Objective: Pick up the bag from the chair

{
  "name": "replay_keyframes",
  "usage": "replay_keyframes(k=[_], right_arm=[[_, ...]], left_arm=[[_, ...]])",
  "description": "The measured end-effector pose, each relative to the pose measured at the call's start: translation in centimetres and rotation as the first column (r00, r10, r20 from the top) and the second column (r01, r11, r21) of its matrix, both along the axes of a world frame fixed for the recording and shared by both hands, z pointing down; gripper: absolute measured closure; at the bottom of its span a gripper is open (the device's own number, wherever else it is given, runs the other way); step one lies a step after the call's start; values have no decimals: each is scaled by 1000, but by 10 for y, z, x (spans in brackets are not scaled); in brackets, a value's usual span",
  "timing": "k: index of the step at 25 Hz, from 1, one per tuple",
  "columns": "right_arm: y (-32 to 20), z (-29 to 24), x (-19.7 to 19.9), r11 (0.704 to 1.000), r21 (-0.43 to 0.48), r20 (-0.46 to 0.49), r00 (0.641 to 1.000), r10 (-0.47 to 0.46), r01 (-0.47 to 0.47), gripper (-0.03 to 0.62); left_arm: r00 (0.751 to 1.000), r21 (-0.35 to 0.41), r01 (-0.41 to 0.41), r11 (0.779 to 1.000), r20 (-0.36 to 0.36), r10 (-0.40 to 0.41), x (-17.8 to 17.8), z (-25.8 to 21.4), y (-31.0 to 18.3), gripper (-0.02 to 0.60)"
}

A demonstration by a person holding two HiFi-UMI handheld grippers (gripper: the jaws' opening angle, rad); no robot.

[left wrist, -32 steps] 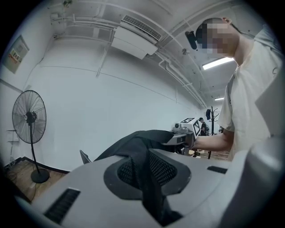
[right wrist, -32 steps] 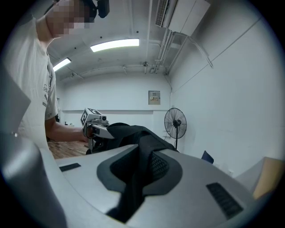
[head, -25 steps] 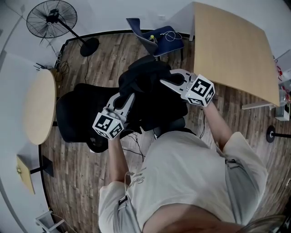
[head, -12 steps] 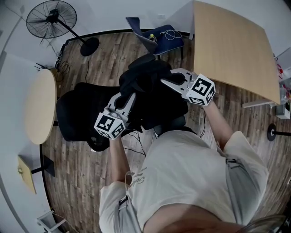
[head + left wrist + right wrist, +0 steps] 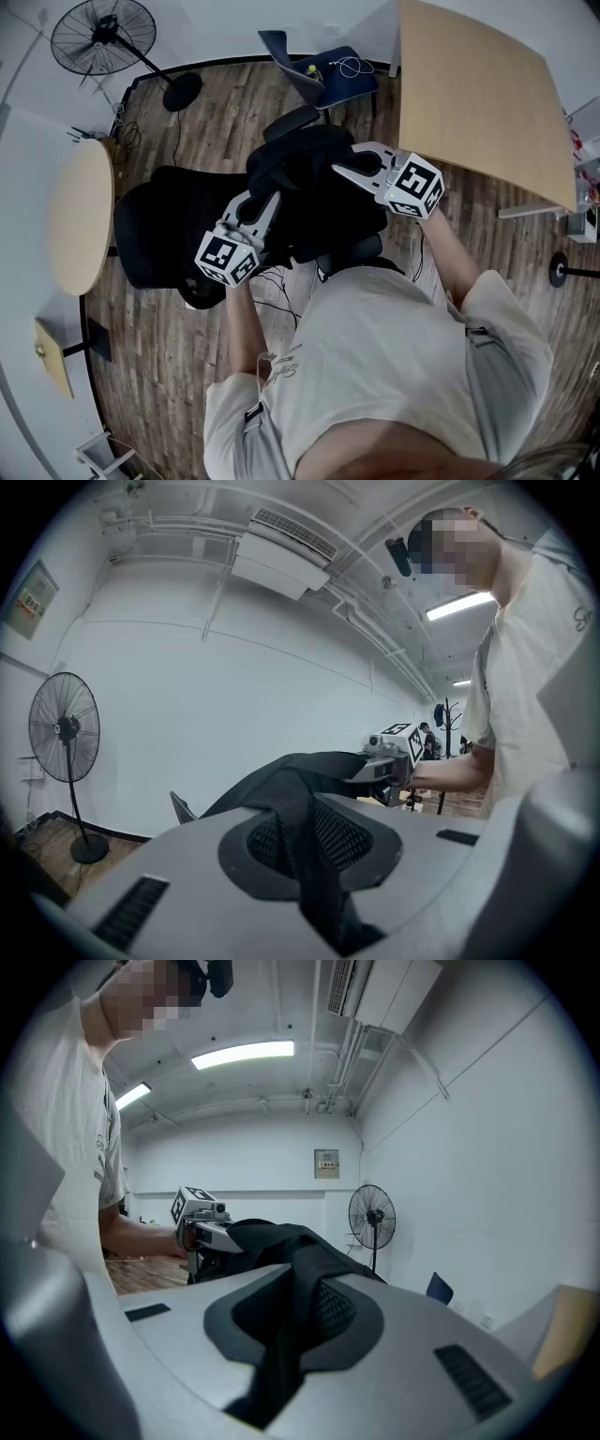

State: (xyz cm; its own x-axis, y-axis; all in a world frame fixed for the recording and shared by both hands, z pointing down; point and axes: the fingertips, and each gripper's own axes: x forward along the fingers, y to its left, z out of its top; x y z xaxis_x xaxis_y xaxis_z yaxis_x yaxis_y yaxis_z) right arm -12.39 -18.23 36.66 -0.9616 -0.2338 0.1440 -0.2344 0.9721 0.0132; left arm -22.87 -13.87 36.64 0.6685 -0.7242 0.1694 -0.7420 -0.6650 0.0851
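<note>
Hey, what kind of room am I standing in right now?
Most likely an office or workroom. There is a black office chair on a wood-plank floor, a large light wooden desk and a standing floor fan.

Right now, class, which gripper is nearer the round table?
Left. The left gripper holds the bag on the side toward the round table; the right gripper holds it on the far side.
</note>
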Motion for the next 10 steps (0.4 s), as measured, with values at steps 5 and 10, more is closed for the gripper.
replay_keyframes(k=[5, 10], right_arm=[[1, 2, 0, 1000, -1, -5, 1000, 7, -7, 566], [-1, 5, 0, 1000, 2, -12, 1000, 4, -4, 566]], left_arm=[[1000, -7, -6, 1000, -1, 6, 0, 3, 1, 531], [1000, -10, -3, 1000, -3, 3, 0, 6, -1, 531]])
